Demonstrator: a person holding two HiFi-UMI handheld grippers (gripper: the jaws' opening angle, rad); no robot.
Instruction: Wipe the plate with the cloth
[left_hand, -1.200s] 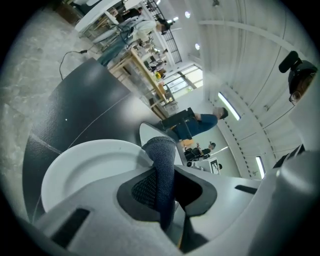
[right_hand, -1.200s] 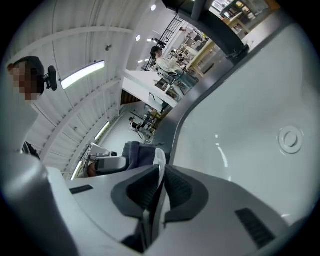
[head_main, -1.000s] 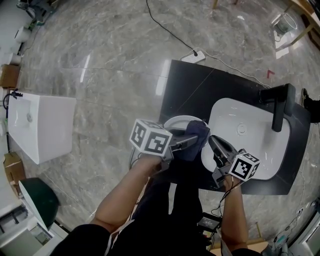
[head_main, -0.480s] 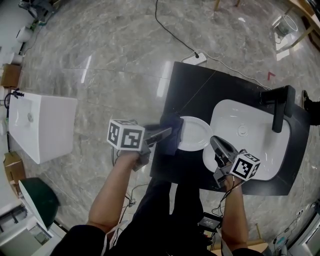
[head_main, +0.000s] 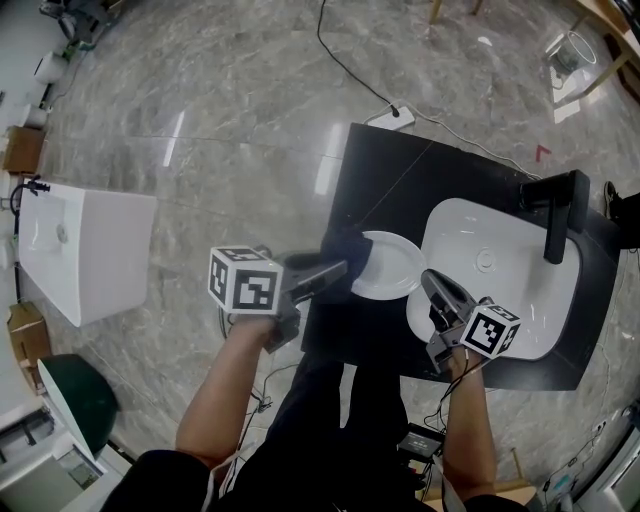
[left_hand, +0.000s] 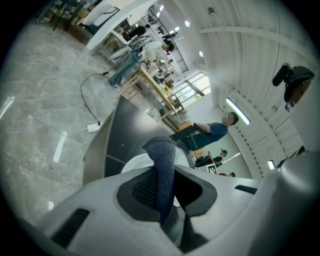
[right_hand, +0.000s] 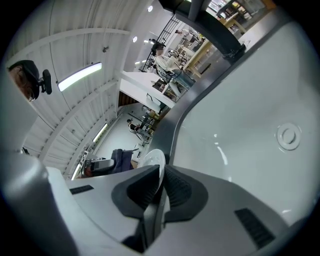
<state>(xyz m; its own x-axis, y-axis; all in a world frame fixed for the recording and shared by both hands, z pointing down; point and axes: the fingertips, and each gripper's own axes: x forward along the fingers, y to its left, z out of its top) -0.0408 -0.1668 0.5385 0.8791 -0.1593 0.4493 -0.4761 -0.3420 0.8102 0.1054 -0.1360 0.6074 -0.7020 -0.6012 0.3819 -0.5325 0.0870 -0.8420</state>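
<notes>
A white plate is held over the black counter, left of the basin. My right gripper is shut on its near right rim; in the right gripper view the plate stands edge-on between the jaws of this gripper. My left gripper is shut on a dark blue cloth, which sits at the plate's left edge. In the left gripper view the cloth sticks up between the pads of the left gripper, with the plate just behind.
A white basin with a black faucet is set in the counter's right part. On the marble floor lie a power strip with its cable, a white box at left and a green bin.
My left gripper has drawn the cloth leftward from over the plate's face to its left edge. The right gripper and plate have stayed almost still.
</notes>
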